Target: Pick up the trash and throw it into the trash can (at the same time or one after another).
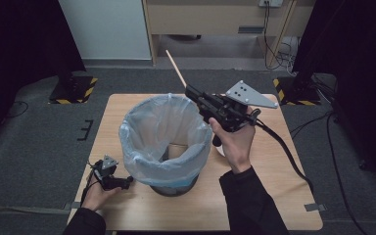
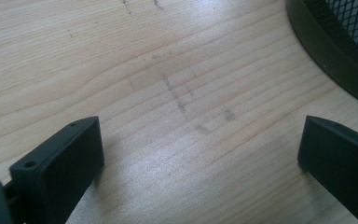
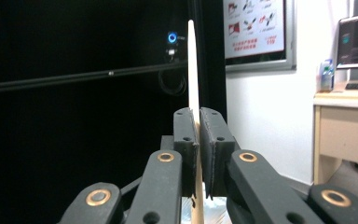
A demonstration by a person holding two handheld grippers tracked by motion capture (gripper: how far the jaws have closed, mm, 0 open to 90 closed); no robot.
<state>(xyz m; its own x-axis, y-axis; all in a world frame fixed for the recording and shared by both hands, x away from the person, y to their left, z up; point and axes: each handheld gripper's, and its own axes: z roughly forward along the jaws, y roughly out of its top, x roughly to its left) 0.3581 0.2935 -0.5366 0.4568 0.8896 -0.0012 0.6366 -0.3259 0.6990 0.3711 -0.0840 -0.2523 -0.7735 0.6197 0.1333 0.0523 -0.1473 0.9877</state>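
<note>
Mesh bin [image 1: 169, 186] lined with pale blue bag [image 1: 164, 134], standing mid-worktop [image 1: 274, 196]; contents not discernible. Right gripper [image 1: 190, 90] raised beside bin rim, fingers [image 3: 186, 140] pinching wooden stick [image 1: 176, 68] angled up and away. Left gripper [image 1: 127, 182] low on worktop beside bin base, fingers [image 2: 60, 168] spread wide.
</note>
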